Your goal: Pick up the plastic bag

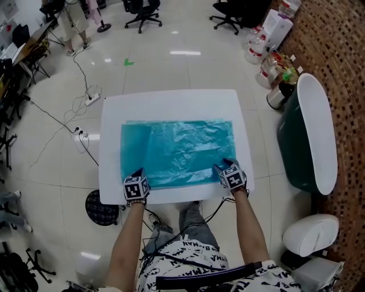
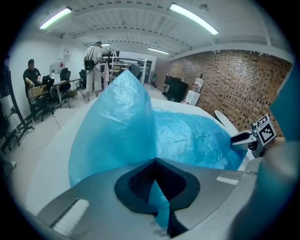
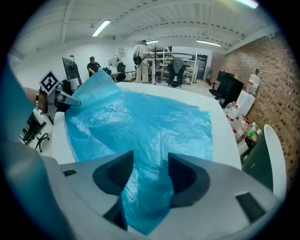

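Left gripper [image 2: 155,161] pinching the plastic bag [image 2: 117,126]; right gripper [image 3: 151,164] open

Left jaws are closed on a fold of the blue film, which tents upward just ahead of them. Right jaws stand apart, with a corner of the bag lying loose between them. Beyond both pairs of jaws the bag spreads over the white table [image 1: 171,102]. Farther off stand office chairs [image 1: 142,14] and a brick wall [image 2: 234,79].
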Motion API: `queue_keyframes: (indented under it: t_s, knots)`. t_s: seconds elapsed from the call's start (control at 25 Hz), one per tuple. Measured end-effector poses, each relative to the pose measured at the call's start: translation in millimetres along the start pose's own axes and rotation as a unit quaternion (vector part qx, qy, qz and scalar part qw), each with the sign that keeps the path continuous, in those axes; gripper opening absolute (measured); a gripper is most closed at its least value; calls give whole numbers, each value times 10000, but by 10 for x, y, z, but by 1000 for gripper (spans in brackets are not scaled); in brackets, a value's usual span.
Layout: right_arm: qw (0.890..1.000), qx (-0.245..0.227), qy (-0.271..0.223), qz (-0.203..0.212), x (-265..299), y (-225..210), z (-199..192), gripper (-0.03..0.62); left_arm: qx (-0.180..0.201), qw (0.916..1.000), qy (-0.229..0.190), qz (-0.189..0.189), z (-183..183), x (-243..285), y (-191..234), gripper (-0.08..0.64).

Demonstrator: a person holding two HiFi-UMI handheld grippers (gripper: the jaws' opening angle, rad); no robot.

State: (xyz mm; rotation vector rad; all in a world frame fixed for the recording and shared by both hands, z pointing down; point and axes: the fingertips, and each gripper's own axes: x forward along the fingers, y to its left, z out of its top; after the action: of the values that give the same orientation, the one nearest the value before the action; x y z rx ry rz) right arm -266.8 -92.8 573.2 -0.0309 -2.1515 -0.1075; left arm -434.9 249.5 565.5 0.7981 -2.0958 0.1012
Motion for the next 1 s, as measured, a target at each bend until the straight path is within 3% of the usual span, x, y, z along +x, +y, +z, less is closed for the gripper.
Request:
queue_keyframes:
  t_s: [0.16, 0.44, 0.52, 0.64, 0.72, 0.88, 1.0]
  knots:
    - [9996, 231, -84, 103, 13, -24, -55, 249, -16, 9995, 244, 189, -141, 14, 216, 0]
    - [9996, 223, -110, 152, 26, -29, -69, 249, 52, 9994, 315, 114, -186, 21, 242, 0]
    - [9995, 159, -214, 142, -44, -30, -15, 249, 28, 9998, 181, 69, -139, -28, 206, 0]
    - [9961, 319, -815, 112, -353, 9, 279, 249, -100, 9989, -449, -61, 107, -303, 151, 0]
    - [9884, 635, -1375, 70, -642, 99, 489, 247, -112, 9968, -780, -148, 208, -540, 149, 0]
    - [9604, 1418, -2396, 147, -1187, 402, 855, 242, -200, 9916, -1232, -336, 315, -981, 189, 0]
    - [9457, 1568, -2828, 317, -1507, 801, 1032, 205, -148, 9861, -1568, -527, 388, -1313, 172, 0]
